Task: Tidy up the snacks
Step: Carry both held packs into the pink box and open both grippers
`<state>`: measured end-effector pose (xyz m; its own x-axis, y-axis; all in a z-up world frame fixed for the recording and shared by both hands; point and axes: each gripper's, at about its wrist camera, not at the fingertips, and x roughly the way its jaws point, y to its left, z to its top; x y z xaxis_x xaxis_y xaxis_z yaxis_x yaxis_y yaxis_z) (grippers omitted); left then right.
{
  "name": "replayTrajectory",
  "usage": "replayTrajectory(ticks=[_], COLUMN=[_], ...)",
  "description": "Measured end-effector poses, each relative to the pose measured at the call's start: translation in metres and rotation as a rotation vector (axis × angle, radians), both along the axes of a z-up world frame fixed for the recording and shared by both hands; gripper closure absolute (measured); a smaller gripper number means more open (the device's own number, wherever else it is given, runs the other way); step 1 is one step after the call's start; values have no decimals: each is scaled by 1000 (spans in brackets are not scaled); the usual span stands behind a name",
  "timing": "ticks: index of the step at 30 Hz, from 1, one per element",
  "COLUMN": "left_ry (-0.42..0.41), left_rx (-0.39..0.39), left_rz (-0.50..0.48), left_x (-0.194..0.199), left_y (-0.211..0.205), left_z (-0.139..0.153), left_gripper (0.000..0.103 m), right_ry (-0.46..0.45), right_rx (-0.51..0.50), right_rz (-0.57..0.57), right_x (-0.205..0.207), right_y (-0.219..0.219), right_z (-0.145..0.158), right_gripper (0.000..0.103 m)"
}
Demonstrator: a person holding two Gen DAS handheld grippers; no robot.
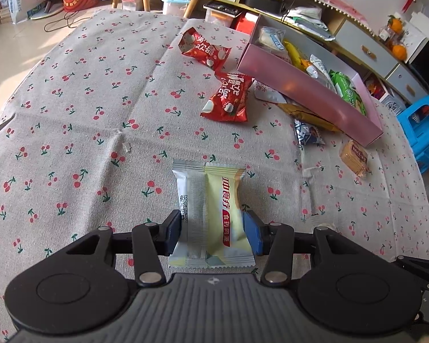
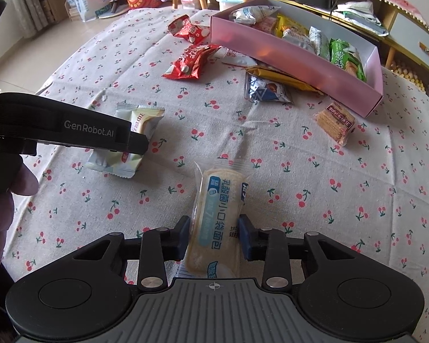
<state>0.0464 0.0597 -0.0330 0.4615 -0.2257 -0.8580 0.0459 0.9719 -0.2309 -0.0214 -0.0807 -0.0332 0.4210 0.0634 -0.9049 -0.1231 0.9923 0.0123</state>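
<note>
On the near part of the cherry-print cloth tabletop (image 1: pixel 71 120), both tools have a snack between their blue pads. The left tool (image 1: pixel 213 234) grips a pale yellow and white sealed snack packet (image 1: pixel 211 208) across its width, and the packet lies flat on the cloth. The right tool (image 2: pixel 214 235) is closed on a clear-wrapped oblong bread roll with a blue label (image 2: pixel 218 217), pads pressing its sides. Far and to the right sits the long pink cardboard box (image 2: pixel 297 57), already holding several packets; two red crinkled candy bags (image 1: pixel 228 97), a blue and white patterned packet (image 2: pixel 267 90) and a clear pack of square crackers (image 2: pixel 336 121) lie loose on the cloth near it. The step in hand looks like pick-up, with both grasps made. Next, each snack needs lifting clear of the cloth, carrying over the near wall of the box, and releasing into a free gap, one tool at a time to avoid crowding.
</note>
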Motion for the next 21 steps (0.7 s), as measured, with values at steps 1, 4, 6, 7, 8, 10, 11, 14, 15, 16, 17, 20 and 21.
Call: replayTrajectory(ticks=[1, 4, 6, 7, 8, 10, 11, 14, 15, 16, 17, 20, 21], left_ry=[-11, -34, -40, -41, -43, -52, -57, -62, -63, -65, -68, -97, -101], left_rx=[3, 8, 0, -6, -10, -19, -20, -25, -26, -26, -26, -22, -20], left_rz=[-1, -7, -11, -12, -11, -10, -10, -12, -13, -16, -20, -57, -69], left_x=[0, 0, 2, 3, 4, 6, 7, 12, 15, 17, 19, 28, 32], left_y=[0, -1, -1, -1, -1, -1, -1, -4, -5, -7, -9, -18, -21], left_z=[2, 8, 11, 12, 13, 17, 19, 21, 22, 23, 23, 25, 25], left_gripper=[59, 59, 59, 59, 59, 59, 59, 59, 59, 59, 59, 59, 59], right_ry=[-3, -10, -17, -20, -25, -31, -33, -41, -46, -53, -60, -75, -79], right_rx=[2, 27, 60, 77, 93, 122, 135, 176, 185, 195, 203, 243, 254], right_rz=[-7, -37, -76, -96, -115, -158, -175, -237, -253, -269, -280, -297, -302], right_x=[1, 6, 10, 13, 16, 20, 22, 30, 32, 35, 37, 45, 47], right_y=[-1, -9, -19, -24, -30, -42, -47, -67, -72, -76, -80, -90, -93], right_z=[1, 5, 10, 12, 15, 19, 21, 26, 28, 30, 31, 39, 42], right_gripper=[70, 70, 70, 70, 70, 70, 70, 70, 70, 70, 70, 70, 70])
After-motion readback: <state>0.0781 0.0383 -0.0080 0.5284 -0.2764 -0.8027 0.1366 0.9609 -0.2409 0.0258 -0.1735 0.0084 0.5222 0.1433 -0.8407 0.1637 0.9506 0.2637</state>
